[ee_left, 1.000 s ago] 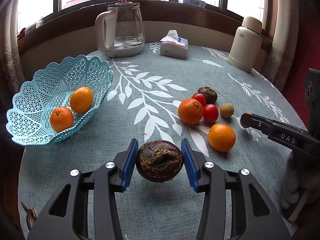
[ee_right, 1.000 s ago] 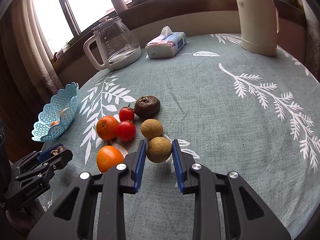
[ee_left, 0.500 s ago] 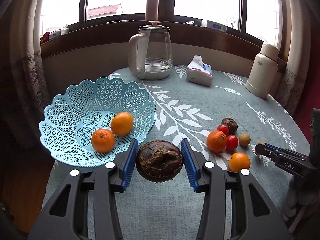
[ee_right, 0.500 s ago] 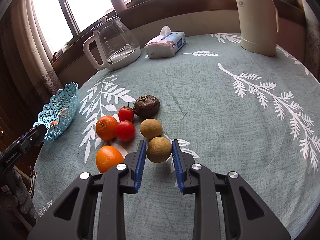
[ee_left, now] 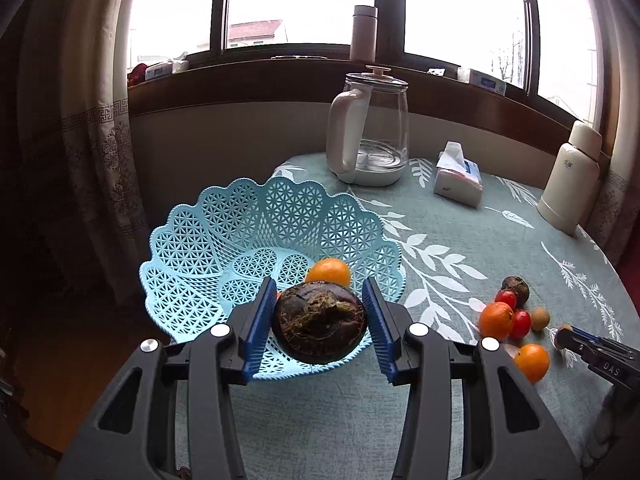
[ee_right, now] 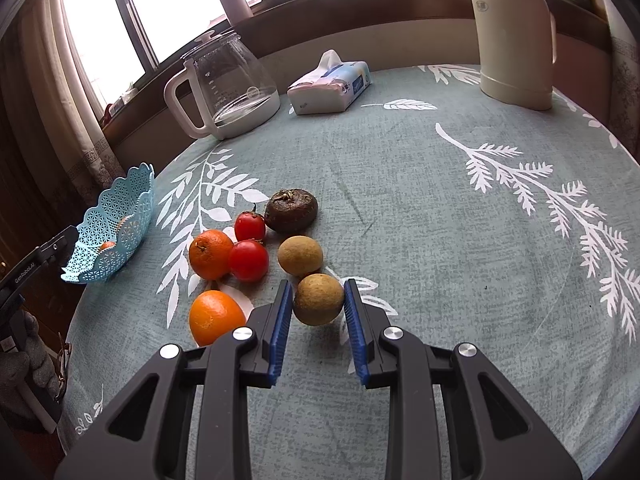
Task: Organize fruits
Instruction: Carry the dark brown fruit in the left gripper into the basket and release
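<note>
My left gripper [ee_left: 319, 294] is shut on a dark brown, rough fruit [ee_left: 320, 324] and holds it above the near side of a light blue lattice basket [ee_left: 200, 240]. An orange [ee_left: 328, 272] lies in the basket behind it; a second one is mostly hidden. My right gripper [ee_right: 316, 286] is shut on a round tan fruit [ee_right: 319, 300] just over the tablecloth. Beside it lie two oranges [ee_right: 211, 254], two tomatoes [ee_right: 249, 260], another tan fruit [ee_right: 300, 255] and a second dark fruit [ee_right: 291, 210]. The basket [ee_right: 120, 216] stands at the table's left edge.
A glass kettle [ee_left: 370, 136], a tissue pack [ee_left: 458, 180] and a cream thermos [ee_left: 570, 184] stand along the back of the round table, under the window. The basket sits close to the left table edge, with floor and curtain beyond. A gloved hand [ee_right: 24, 376] shows at the lower left.
My left gripper has carried the dark fruit from the table's front over to the basket and now hangs above it. The right gripper has stayed put on the tan fruit.
</note>
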Demonstrator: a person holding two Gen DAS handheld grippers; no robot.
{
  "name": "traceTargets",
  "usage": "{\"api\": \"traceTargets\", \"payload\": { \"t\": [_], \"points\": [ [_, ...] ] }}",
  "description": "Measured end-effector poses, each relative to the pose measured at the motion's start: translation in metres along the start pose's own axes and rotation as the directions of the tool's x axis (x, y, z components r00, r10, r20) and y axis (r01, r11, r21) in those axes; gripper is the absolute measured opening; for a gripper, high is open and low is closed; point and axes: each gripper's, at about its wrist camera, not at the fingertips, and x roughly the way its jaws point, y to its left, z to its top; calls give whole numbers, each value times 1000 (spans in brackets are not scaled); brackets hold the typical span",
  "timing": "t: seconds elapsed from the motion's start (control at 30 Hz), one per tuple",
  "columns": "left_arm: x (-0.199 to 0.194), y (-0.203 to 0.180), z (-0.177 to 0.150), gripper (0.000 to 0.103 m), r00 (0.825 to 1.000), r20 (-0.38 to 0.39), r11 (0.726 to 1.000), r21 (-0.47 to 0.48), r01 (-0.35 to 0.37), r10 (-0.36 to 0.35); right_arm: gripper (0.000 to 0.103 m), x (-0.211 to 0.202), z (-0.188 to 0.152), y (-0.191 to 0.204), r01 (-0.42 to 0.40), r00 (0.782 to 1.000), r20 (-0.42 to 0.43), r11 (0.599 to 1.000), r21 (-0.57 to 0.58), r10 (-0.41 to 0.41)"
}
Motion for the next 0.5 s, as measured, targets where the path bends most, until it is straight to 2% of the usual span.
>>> {"api": "traceTargets", "payload": {
  "t": [0.27, 0.4, 0.47, 0.5],
  "points": [
    [15, 23, -4, 46, 998, -18, 996, -61, -60, 59, 27, 1, 0, -1, 1, 1000, -1, 1000, 0, -1],
    [14, 29, -4, 47, 997, 6, 994, -81, -74, 75, 27, 1, 0, -1, 1, 1000, -1, 1000, 1, -1],
    [13, 30, -4, 58, 997, 11, 993, -87, -75, 76, 27, 1, 0, -1, 1, 1000, -1, 1000, 1, -1],
    [13, 29, -4, 60, 997, 14, 993, -87, -76, 77, 27, 1, 0, -1, 1, 1000, -1, 1000, 1, -1]
  ]
}}
